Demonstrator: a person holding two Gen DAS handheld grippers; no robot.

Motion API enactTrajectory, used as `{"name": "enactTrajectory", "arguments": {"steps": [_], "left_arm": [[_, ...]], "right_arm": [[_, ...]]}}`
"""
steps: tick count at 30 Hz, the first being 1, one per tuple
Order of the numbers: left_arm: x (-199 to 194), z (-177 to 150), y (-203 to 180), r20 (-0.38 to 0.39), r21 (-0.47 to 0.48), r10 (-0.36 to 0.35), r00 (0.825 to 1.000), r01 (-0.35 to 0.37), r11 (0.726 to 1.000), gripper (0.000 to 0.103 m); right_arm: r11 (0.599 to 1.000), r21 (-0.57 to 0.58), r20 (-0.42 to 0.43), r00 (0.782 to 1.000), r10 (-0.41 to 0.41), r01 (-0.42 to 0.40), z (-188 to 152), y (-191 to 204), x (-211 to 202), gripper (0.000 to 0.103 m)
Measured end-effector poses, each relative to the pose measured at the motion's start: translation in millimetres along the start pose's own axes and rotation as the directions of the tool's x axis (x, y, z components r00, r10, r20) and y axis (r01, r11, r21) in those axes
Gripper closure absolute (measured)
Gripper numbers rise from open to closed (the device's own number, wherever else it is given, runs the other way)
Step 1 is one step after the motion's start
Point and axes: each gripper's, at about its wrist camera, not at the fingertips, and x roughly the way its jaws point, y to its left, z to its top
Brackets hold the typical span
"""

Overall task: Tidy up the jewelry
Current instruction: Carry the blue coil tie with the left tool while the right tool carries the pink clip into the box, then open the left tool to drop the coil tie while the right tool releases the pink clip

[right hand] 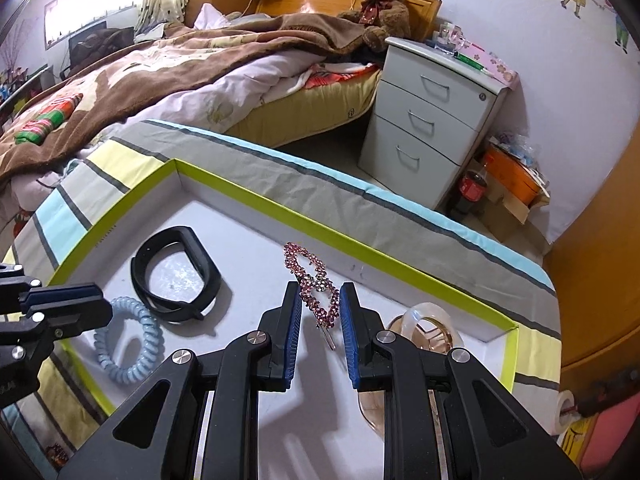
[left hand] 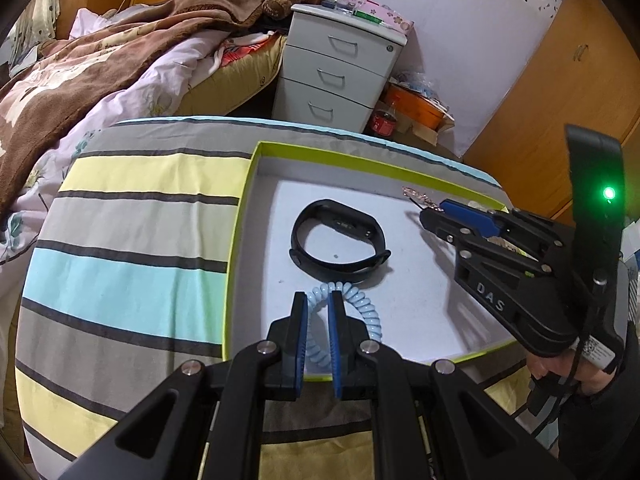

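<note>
A white tray with a lime-green rim point(left hand: 245, 208) point(right hand: 280, 208) lies on a striped cloth. In it rests a black fitness band point(left hand: 348, 228) point(right hand: 138, 276). My left gripper point(left hand: 318, 304) point(right hand: 106, 312) is shut on a light blue spiral hair tie point(left hand: 370, 312) point(right hand: 158, 336) that touches the tray floor by the near rim. My right gripper point(right hand: 320, 300) point(left hand: 424, 214) is shut on a pink rhinestone hair clip point(right hand: 316, 280) point(left hand: 418, 196), which is tilted just above the tray floor. A translucent pinkish ring point(right hand: 424, 324) lies to the right of the clip, partly hidden by the right finger.
The striped cloth point(left hand: 140, 264) covers the table around the tray. Beyond it are a bed with a brown blanket point(right hand: 160, 72), a white drawer cabinet point(right hand: 432, 120), and an orange box point(right hand: 512, 172) on the floor. A tape roll point(right hand: 568, 408) sits at the lower right.
</note>
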Motion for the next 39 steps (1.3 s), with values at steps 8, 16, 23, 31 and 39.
{"name": "enactTrajectory", "arguments": {"steps": [8,16,23,31,39], "left_arm": [[3,0,-3,-0.003,0.008,0.012,1.0,-0.012,1.0,0.092],[1,0,-4,0.004,0.019,0.036,0.999,-0.036,0.999,0.092],[-3,0,-4,0.004,0.01,0.037,0.999,-0.037,0.999,0.085],[-8,0,-5,0.015,0.007,0.031,0.999,-0.031,0.999,0.07],[-20,-2,-8,0.035,0.016,0.03,0.999,-0.03,0.999,0.057]], "right_arm": [[1.0,-0.004,-0.011,1.0,-0.011,0.011,2,0,9,0.083],[1.0,-0.012,-0.025,1.0,-0.01,0.01,2,2,13,0.083],[1.0,-0.009,-0.038,0.999,-0.009,0.009,2,2,15,0.083],[1.0,-0.007,-0.036,0.999,0.002,-0.002,3,0,13,0.078],[1.0,0.017,0.002,1.0,0.012,-0.012,1,0,-5,0.065]]}}
